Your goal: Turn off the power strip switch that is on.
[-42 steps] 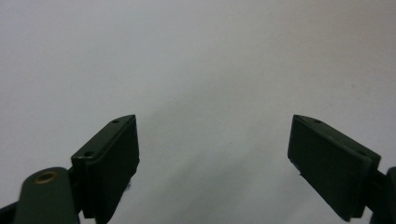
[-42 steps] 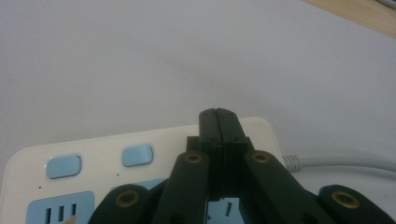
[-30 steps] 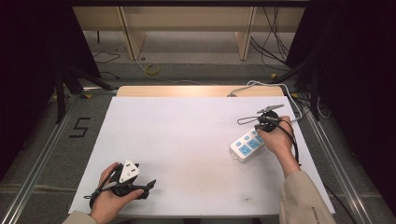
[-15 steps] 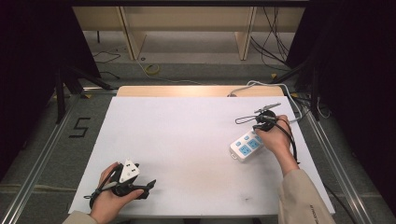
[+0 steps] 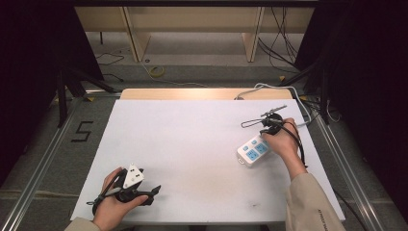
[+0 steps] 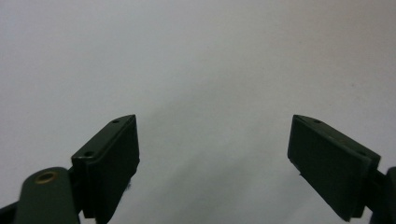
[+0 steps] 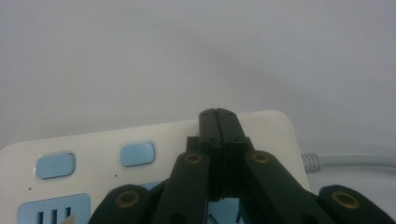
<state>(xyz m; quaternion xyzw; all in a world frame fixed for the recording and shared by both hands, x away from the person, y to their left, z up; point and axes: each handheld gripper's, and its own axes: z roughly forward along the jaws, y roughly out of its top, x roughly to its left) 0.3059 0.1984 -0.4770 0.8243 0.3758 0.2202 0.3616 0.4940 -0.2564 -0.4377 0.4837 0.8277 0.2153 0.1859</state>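
Right hand-held gripper [image 7: 218, 114]: jaws pressed together, gripping nothing, over the white power strip [image 5: 253, 150], whose lower sockets they hide; left hand-held gripper [image 6: 215, 154], far left of the strip: jaws wide apart, empty, above bare worktop [image 5: 192, 139].

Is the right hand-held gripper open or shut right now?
Shut. In the right gripper view the right hand-held gripper has its two jaws pressed together with nothing between them, tips over the power strip.
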